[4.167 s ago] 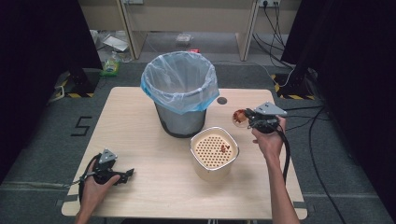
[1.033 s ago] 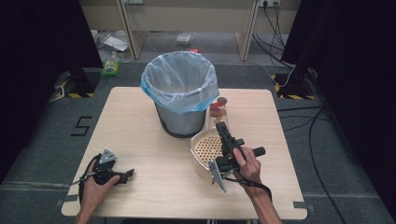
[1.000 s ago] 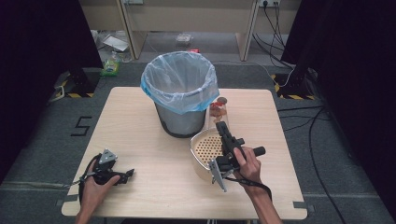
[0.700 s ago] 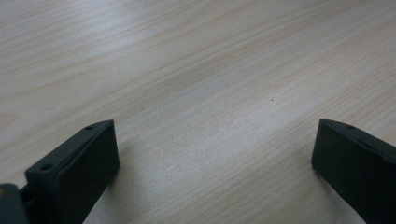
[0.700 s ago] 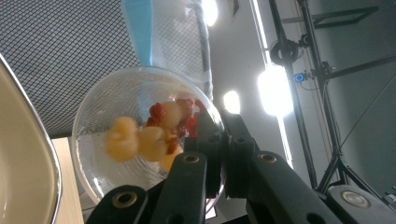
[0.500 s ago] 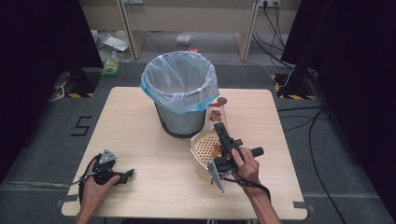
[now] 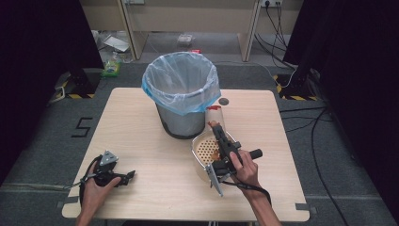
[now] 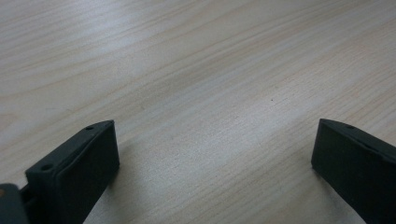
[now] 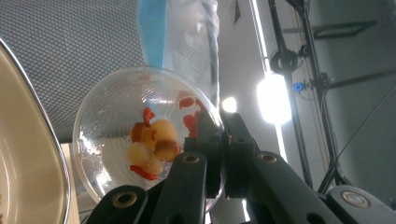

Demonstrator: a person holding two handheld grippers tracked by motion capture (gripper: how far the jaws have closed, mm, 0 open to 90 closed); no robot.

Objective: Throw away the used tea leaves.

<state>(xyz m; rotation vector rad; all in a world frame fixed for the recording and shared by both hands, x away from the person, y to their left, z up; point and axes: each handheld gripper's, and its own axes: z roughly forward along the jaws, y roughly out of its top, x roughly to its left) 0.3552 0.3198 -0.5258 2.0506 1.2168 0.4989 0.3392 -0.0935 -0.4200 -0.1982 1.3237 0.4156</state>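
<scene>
Beside the lined bin (image 7: 181, 96), above the strainer bowl (image 7: 207, 149), the right gripper (image 7: 217, 128) clamps a clear glass (image 9: 140, 135), tilted, holding yellowish lumps and red bits. Left gripper (image 7: 129, 176) rests open on the bench (image 7: 141, 141).

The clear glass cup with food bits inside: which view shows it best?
The right gripper view: the clear glass cup sits close, with yellow and red pieces visible, pinched by the right gripper. In the high view it is small. The left gripper view shows table.
</scene>
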